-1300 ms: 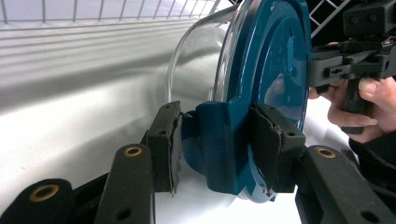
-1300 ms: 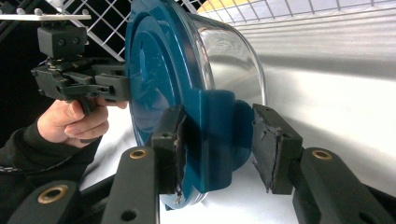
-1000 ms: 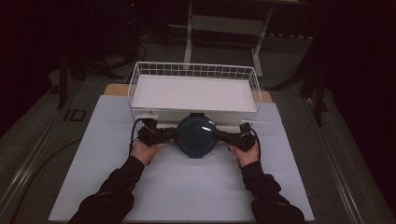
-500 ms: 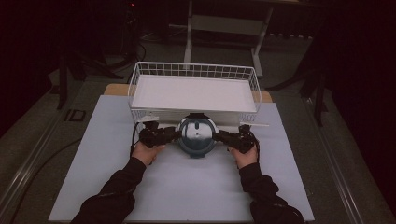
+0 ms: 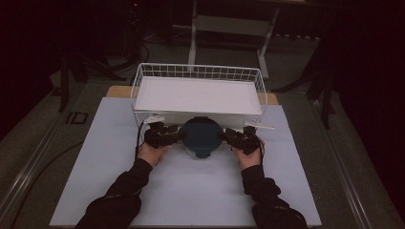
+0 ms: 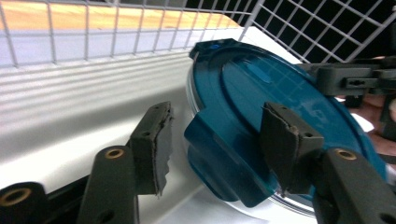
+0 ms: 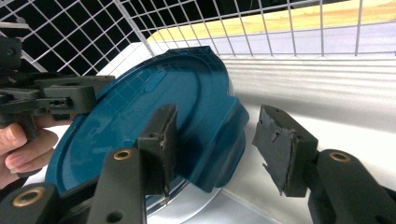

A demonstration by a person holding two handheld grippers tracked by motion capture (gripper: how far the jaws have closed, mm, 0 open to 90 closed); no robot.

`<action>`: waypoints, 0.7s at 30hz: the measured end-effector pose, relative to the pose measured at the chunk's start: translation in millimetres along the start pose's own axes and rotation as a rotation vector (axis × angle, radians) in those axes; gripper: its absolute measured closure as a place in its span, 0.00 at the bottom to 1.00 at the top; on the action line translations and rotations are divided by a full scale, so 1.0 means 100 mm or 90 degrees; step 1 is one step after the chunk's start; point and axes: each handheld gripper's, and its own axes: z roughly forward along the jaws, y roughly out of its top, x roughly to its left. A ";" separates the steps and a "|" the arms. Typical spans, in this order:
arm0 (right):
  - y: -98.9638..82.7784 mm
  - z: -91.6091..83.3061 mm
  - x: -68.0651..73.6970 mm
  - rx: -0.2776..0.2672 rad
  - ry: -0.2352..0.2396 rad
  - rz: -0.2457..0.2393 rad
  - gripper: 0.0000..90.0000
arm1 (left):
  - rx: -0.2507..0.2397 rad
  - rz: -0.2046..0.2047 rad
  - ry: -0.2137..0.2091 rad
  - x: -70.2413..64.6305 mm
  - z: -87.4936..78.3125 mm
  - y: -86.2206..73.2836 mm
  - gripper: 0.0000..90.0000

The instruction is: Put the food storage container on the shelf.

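At the left of the high view the left gripper (image 5: 173, 135) sits beside the round container with the blue lid (image 5: 201, 135); its jaws have just been opening, and in the left gripper view they stand spread around the lid's latch tab (image 6: 219, 163), neither pad plainly pressing on it. The container itself rests on the pale mat (image 5: 95, 157), just in front of the white wire basket (image 5: 143, 76) and close against its near wall; the glass rim (image 6: 289, 204) peeps out below the lid. At the right, the right gripper (image 5: 228, 136) mirrors the first; its jaws have likewise just been opening, and in the right gripper view they are parted on either side of the opposite tab (image 7: 224, 140), which sits loose between them.

As I judge it, the work is on the lid's two side latches. The risks from here: if a tab is only half freed, pulling the lid up would drag the whole container and tip it; uneven lifting from the two sides could skew the lid and jam it; a sideways shove might knock the glass against the basket wire.
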 end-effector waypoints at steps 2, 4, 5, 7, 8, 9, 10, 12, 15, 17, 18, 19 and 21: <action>0.00 0.01 -0.01 -0.002 0.000 0.004 0.53 | 0.000 -0.005 0.012 -0.01 0.00 0.01 0.50; 0.00 0.01 -0.01 -0.005 -0.002 0.001 0.52 | 0.000 -0.009 0.019 -0.01 0.01 0.01 0.50; 0.00 0.01 -0.01 -0.004 -0.003 0.005 0.51 | 0.000 -0.010 0.021 -0.01 0.01 0.01 0.48; 0.00 0.01 0.00 -0.006 -0.007 0.007 0.52 | -0.005 -0.013 0.019 0.01 0.02 0.01 0.46; 0.00 0.01 0.01 -0.006 -0.010 0.004 0.51 | -0.009 -0.009 0.019 0.01 0.01 0.00 0.46; -0.01 0.00 0.01 -0.005 -0.010 0.004 0.50 | -0.009 -0.009 0.019 0.01 0.01 0.00 0.46; -0.01 -0.01 0.02 -0.006 -0.004 0.008 0.49 | -0.009 -0.010 0.020 0.00 0.01 0.00 0.46; 0.00 -0.04 0.05 -0.009 -0.004 -0.003 0.46 | -0.010 -0.014 0.030 -0.03 0.00 0.01 0.45; 0.01 -0.06 0.07 -0.009 -0.006 -0.012 0.45 | -0.008 0.000 0.038 -0.08 -0.02 0.02 0.40; 0.01 -0.10 0.13 -0.009 0.003 -0.020 0.42 | -0.029 0.016 0.007 -0.10 -0.09 0.04 0.35; 0.01 -0.11 0.15 -0.007 0.005 -0.025 0.42 | -0.029 0.016 0.007 -0.10 -0.09 0.04 0.31; 0.01 -0.13 0.17 -0.004 0.011 -0.026 0.41 | -0.032 0.019 0.003 -0.11 -0.11 0.04 0.28; 0.01 -0.14 0.20 -0.002 0.014 -0.032 0.41 | -0.024 0.002 -0.009 -0.15 -0.16 0.02 0.24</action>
